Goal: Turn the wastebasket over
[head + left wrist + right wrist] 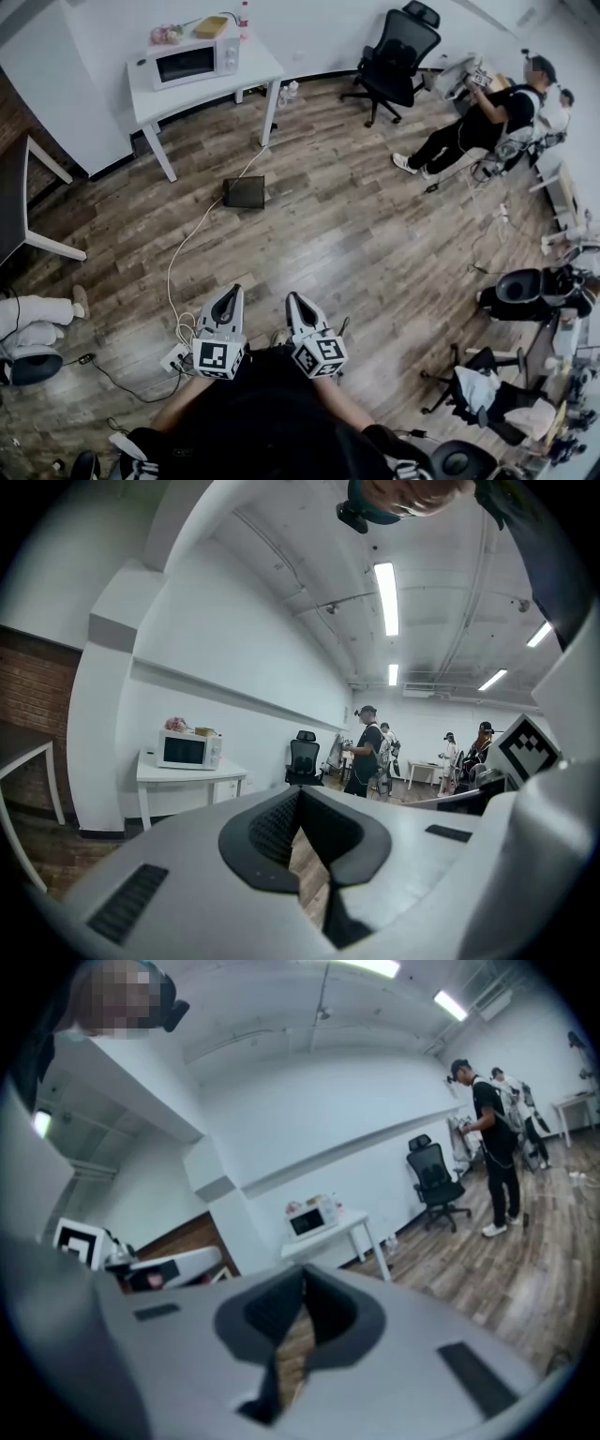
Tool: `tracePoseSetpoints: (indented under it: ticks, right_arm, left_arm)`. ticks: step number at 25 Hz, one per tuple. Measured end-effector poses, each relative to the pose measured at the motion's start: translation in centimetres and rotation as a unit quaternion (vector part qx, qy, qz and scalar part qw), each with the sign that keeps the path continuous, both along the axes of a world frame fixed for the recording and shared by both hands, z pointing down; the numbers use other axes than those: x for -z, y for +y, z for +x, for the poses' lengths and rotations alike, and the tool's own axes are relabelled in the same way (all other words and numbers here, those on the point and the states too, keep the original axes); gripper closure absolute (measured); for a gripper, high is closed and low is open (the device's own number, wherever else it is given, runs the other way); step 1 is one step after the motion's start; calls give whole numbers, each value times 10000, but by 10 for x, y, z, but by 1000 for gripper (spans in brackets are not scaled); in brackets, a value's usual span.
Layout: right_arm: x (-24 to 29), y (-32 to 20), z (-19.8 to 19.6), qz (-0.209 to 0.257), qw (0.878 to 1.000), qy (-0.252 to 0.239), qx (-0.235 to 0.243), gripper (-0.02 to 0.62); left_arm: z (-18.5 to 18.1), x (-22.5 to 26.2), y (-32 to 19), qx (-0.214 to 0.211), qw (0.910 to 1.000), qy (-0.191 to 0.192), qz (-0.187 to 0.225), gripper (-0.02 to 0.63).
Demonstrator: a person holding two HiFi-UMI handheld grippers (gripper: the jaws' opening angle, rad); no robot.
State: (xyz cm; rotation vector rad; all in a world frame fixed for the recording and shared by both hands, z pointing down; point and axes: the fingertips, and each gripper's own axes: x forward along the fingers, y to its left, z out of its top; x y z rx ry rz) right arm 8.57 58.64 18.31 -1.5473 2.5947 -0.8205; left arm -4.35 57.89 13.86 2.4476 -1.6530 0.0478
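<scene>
A dark, boxy wastebasket (244, 192) sits on the wooden floor in the head view, a good way ahead of me and just in front of the white table. My left gripper (231, 296) (300, 794) and right gripper (293, 300) (303, 1274) are held side by side low in front of my body, both pointing roughly level towards the room. Each is shut, tips together, with nothing between the fingers. Neither is near the wastebasket, and it does not show in either gripper view.
A white table (258, 67) carries a microwave (187, 61). A black office chair (398, 52) stands at the back. A person (478, 117) is at the right. A white cable (192, 234) runs to a power strip (175, 357) by my left gripper. More chairs (525, 291) stand right.
</scene>
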Motion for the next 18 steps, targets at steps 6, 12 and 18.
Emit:
tracePoseSetpoints:
  ticks: [6,12,18]
  right_arm:
    - [-5,-2,-24,-32,9999,76,-70,563]
    - [-8,-4,-45,-66,9995,146,-258,563]
    - [-15,-10,-63,-84,9992,205,-332,563]
  left_arm:
    - [-26,-6,-2,-35,9999,83,-60,572]
    - [-57,-18,-2,-66,9997,156,-174,572]
    - [-84,-28,-9,-33,9996,166,-234,572]
